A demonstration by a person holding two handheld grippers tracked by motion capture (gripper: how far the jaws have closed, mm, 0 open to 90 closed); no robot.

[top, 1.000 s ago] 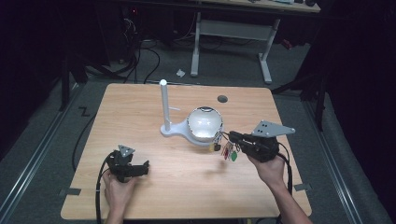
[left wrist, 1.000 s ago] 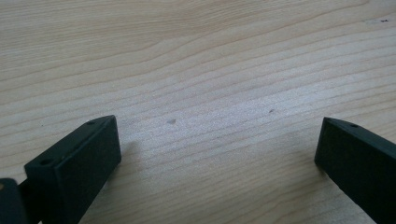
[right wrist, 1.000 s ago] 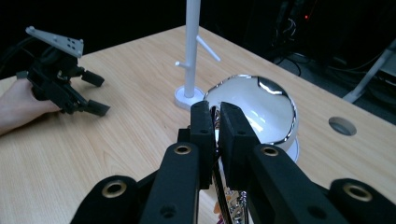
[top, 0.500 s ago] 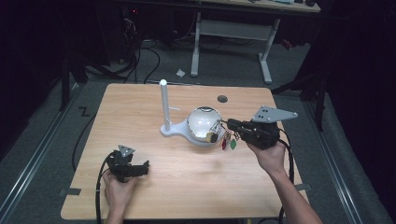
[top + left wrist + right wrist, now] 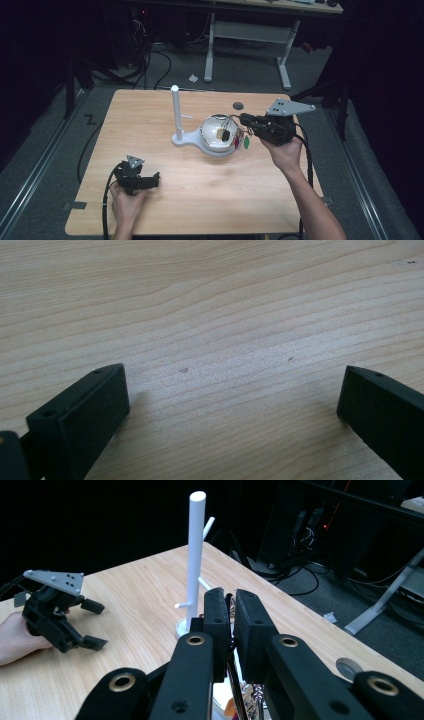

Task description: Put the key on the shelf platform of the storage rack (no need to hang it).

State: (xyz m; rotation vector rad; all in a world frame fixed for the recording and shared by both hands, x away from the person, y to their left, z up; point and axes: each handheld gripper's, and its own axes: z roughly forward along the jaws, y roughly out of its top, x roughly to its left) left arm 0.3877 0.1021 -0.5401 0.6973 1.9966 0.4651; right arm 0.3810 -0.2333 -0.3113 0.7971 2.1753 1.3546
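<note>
The right tool [image 5: 239,121] is at the middle right of the high view, just above the white bowl [image 5: 212,135]. Its jaws are clenched tight on thin dark cords. From those cords hangs a bunch of small tags [image 5: 239,142], one red and one green, near the right rim of the bowl. A dark little piece hangs lower, over the inside of the bowl. In the right gripper view the two black jaws stand almost together in the middle of the frame, with the cords pinched between them.

The white stand [image 5: 175,112] rises just left of the bowl, with small pegs [image 5: 209,527] sticking out of its post. The bowl and the stand look joined at the base. My guess is that the cords are meant to hang on one of those pegs.

The left tool [image 5: 150,181] rests at the lower left of the counter [image 5: 150,115], well apart from the bowl. It is released, with its jaws wide and only bare wood between them.

What could go wrong? The cords are thin, so they may slip out of the jaws if the hand jerks, and the tags would drop back into the bowl. The hanging tags could catch on the bowl's rim and pull it along. The pegs are short and thin, so the loop could miss them. A bump from the tool could also tip the tall stand.
</note>
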